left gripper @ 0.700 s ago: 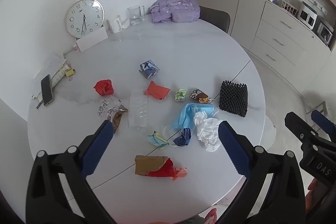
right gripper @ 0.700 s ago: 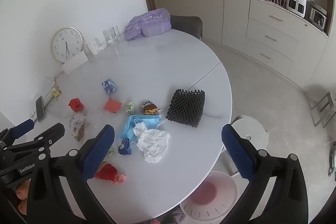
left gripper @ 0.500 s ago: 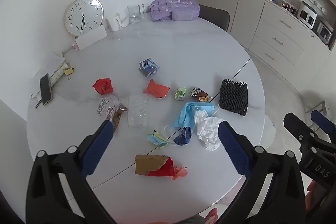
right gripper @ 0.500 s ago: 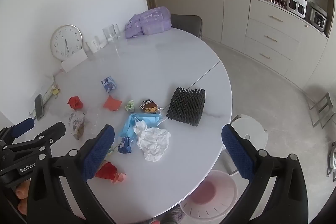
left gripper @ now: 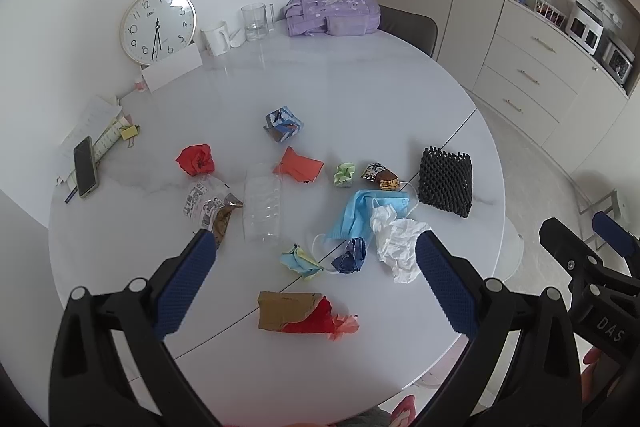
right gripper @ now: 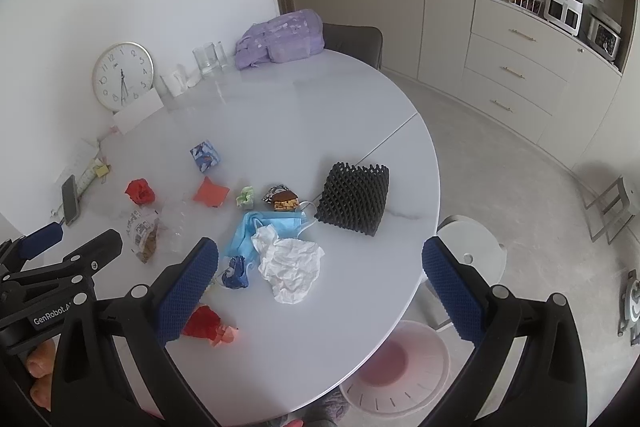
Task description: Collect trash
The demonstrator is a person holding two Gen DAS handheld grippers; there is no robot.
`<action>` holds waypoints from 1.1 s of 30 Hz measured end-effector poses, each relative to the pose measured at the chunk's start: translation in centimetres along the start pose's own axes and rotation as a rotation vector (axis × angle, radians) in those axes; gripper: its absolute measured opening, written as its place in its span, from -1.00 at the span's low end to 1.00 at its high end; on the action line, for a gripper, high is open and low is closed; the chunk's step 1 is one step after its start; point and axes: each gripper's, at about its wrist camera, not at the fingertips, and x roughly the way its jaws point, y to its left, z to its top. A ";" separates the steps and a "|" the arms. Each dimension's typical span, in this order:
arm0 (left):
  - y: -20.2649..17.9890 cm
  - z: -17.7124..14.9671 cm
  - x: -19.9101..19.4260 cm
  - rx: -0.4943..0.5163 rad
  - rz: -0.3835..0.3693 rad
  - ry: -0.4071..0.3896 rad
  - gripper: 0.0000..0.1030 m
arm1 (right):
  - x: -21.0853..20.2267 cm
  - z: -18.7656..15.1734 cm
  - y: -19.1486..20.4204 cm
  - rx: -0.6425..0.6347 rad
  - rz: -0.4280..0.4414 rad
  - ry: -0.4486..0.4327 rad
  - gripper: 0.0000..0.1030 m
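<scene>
Trash lies scattered over the desk (left gripper: 400, 99), white tissue (right gripper: 290, 263) nearest its edge above the bin (right gripper: 396, 367) on the floor, while left gripper (left gripper: 312, 273) and right gripper (right gripper: 320, 277) hover spread wide and empty, apparently choosing a first piece.

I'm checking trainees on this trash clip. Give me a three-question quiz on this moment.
1. True or false: the left gripper holds the tissue.
2. What lies partly under the tissue? A) mask B) clock C) phone
3. Fill in: the bin stands on the ____ beside the table.

Key: 1 false, both it and the right gripper are open and empty; 2 A, the blue mask; 3 floor.
</scene>
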 end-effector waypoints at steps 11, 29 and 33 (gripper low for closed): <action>0.0 -0.2 -0.1 -0.003 -0.001 0.003 0.85 | -0.1 -0.2 0.0 -0.001 -0.003 0.003 0.96; 0.2 -0.3 -0.3 -0.007 -0.001 0.002 0.85 | -0.2 -0.4 0.2 0.000 -0.001 0.000 0.96; 0.2 -0.3 -0.3 -0.007 0.002 0.002 0.85 | -0.3 -0.5 0.2 -0.001 -0.003 0.004 0.96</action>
